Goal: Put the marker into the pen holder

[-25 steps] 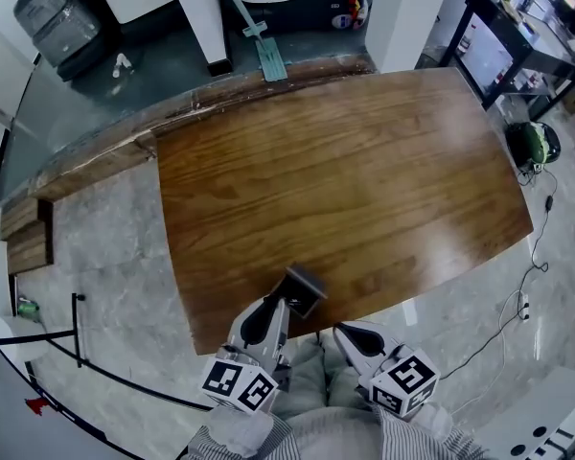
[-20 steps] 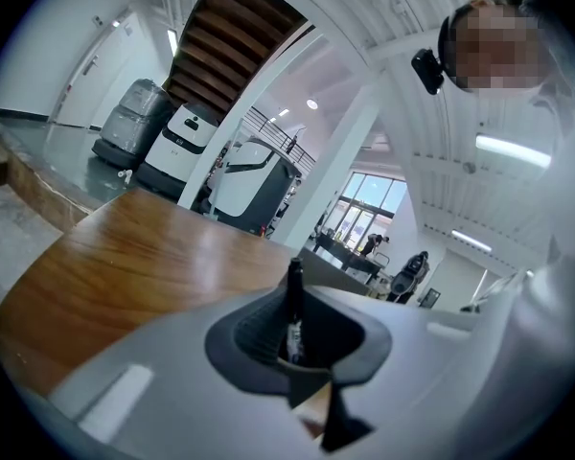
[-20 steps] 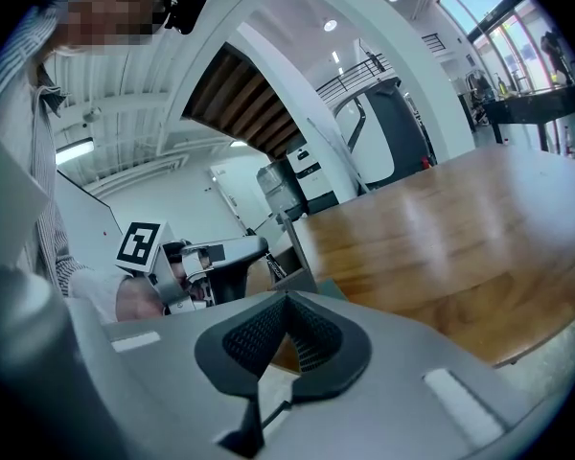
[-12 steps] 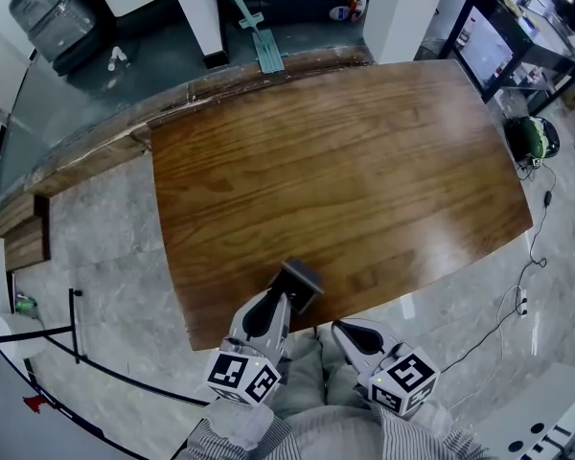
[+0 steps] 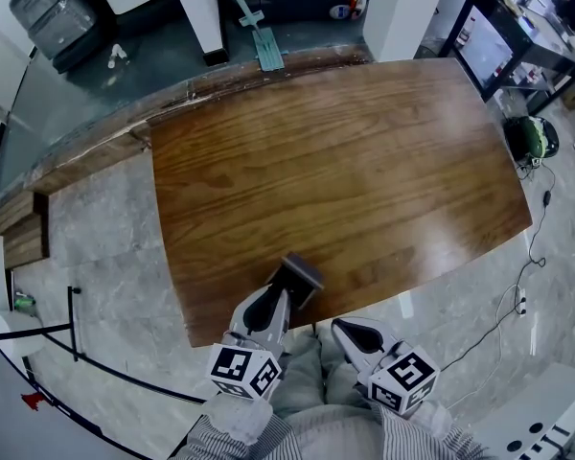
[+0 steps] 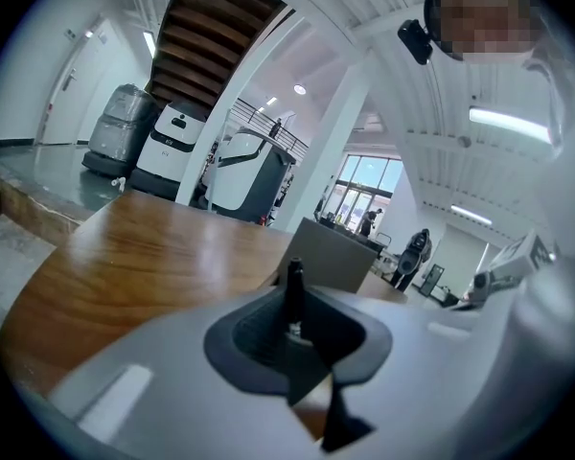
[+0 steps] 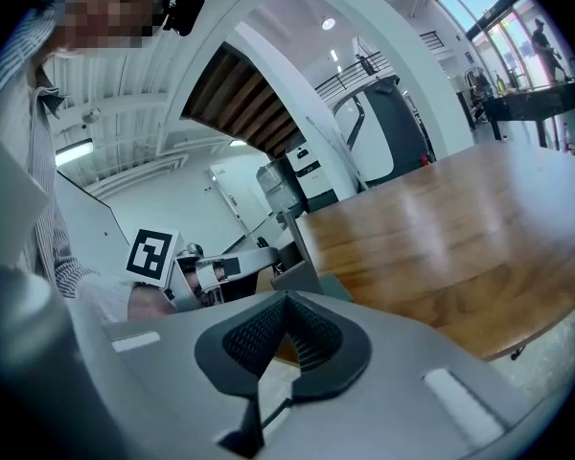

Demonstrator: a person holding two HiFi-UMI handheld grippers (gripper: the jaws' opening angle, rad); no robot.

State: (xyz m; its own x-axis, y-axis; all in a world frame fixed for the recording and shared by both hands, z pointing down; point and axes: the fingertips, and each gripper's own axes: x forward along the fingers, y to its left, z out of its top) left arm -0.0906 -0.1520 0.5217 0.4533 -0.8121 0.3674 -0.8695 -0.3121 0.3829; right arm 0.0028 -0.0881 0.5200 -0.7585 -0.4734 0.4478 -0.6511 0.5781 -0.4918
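Marker (image 6: 293, 293) stays pinched in left gripper (image 6: 298, 341) beside pen holder (image 6: 337, 251); right gripper (image 7: 287, 330) closed.

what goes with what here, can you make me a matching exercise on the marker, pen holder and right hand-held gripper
1 marker
2 pen holder
3 right hand-held gripper

a shut, nothing in it
b on the table, by its near edge
c gripped in the left hand-held gripper

Pairs: 1-c, 2-b, 3-a
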